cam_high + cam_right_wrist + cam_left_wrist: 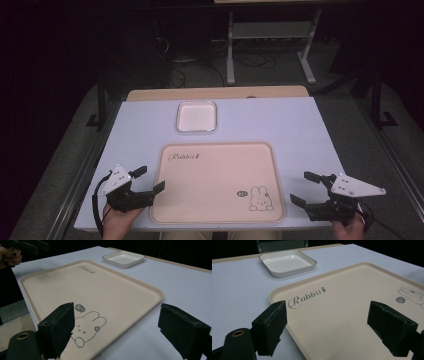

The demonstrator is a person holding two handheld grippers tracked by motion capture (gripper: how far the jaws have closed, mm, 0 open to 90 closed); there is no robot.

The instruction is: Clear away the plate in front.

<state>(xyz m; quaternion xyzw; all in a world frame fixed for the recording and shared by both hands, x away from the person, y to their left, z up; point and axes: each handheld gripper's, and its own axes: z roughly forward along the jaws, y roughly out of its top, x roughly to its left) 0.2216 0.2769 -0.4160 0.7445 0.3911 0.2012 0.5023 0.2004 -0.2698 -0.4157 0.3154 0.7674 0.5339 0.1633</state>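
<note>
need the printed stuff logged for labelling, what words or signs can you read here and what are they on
"Rabbit", in script with a small carrot sign after it, on the beige tray near its far left corner.
"hi", in a dark speech bubble above the rabbit drawing on the same tray.
The white dish carries no text.
</note>
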